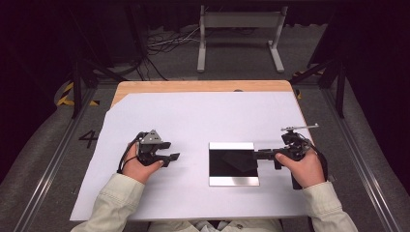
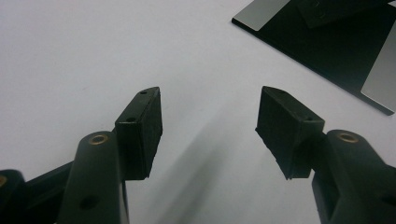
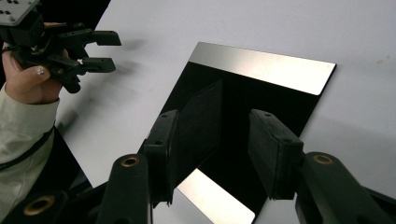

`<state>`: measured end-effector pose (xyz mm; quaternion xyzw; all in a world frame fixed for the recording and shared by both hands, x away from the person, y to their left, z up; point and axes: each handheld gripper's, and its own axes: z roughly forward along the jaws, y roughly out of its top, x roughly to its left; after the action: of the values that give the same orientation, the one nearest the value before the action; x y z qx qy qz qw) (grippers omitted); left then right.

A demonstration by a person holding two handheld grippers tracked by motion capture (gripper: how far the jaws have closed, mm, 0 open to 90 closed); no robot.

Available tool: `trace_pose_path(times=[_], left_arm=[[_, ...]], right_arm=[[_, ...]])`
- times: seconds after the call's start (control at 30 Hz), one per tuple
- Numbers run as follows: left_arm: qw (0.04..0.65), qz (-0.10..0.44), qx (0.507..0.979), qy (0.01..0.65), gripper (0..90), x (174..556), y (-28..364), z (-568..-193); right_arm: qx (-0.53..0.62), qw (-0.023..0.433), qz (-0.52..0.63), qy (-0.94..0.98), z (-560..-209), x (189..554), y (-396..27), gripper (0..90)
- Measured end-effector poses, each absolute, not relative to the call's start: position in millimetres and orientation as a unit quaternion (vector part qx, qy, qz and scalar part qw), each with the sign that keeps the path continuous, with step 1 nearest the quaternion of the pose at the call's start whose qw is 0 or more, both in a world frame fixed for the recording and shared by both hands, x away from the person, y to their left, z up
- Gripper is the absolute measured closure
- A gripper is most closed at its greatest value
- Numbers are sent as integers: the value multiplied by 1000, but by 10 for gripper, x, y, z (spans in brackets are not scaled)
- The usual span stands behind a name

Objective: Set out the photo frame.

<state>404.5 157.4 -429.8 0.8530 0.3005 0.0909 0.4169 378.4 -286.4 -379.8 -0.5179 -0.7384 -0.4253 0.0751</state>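
A square glossy plate (image 1: 233, 164), black with a silver band at its far and near edges, lies flat on the white sheet (image 1: 193, 121). My right gripper (image 1: 256, 154) reaches in from the right, its tips at the plate's right edge. Seen in the right gripper view, my right gripper (image 3: 217, 154) is open above the plate (image 3: 261, 70), with only the dark mirror surface showing between the pads. My left gripper (image 1: 173, 150) rests open on the sheet, left of the plate and apart from it. In its own view the left gripper (image 2: 210, 130) holds nothing, and the plate (image 2: 336, 46) lies ahead to the right.
The sheet covers most of a wooden table (image 1: 203, 86). A grey metal stand (image 1: 240, 21) and loose cables (image 1: 169, 41) are on the floor beyond the table. Rails (image 1: 58, 154) run along the floor beside the table.
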Motion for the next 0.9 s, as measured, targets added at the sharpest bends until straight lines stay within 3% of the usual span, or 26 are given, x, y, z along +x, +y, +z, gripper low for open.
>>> trace_pose_path(times=[0.9], left_arm=[[417, 90, 852, 302, 411, 4046, 1584, -4298]], right_arm=[[-557, 145, -399, -714, -3992, 3791, -2684, 503]])
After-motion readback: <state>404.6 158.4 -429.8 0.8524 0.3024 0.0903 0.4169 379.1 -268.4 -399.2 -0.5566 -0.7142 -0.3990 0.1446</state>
